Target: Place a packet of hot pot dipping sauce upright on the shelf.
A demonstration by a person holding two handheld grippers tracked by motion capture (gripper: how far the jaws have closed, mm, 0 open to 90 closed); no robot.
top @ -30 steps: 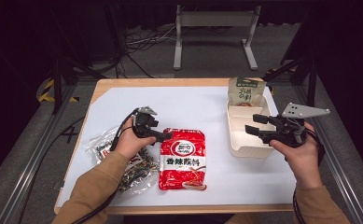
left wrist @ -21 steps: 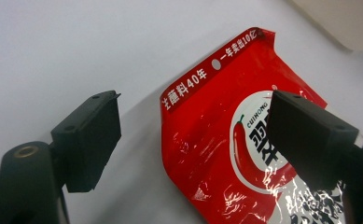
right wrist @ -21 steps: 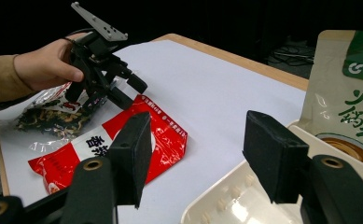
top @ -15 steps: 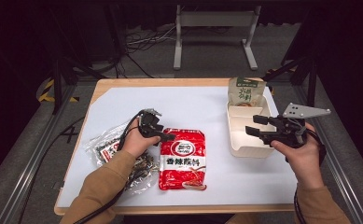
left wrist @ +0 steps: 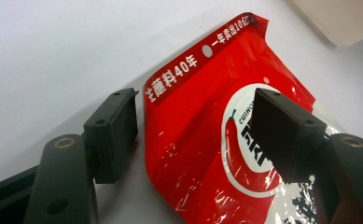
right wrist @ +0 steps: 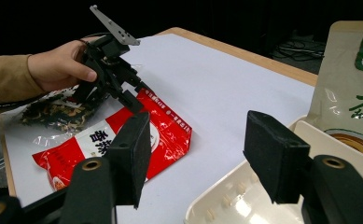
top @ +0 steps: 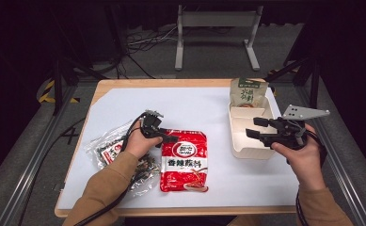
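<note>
A red snack bag (top: 184,160) with a white oval label lies flat near the table's front middle. My left gripper (top: 169,138) is at its upper left corner. In the left gripper view the bag's corner (left wrist: 207,140) lies between the two pads, which stand apart and do not press on it. These jaws have just been closing. My right gripper (top: 257,128) hovers open over a cream tray (top: 246,151) on the right, with nothing between its fingers. The right gripper view shows the left gripper (right wrist: 132,100) tilted down onto the red bag (right wrist: 118,135).
A beige and green pouch (top: 248,92) stands upright in the tray's far end, also seen as the pouch (right wrist: 352,93). A clear bag of dark snacks (top: 112,150) lies under the left forearm. A white mat covers the wooden table (top: 171,83).
The left gripper has shifted slightly toward the red bag's upper left corner and tipped down onto it. The right gripper and the tray have stayed where they were.
</note>
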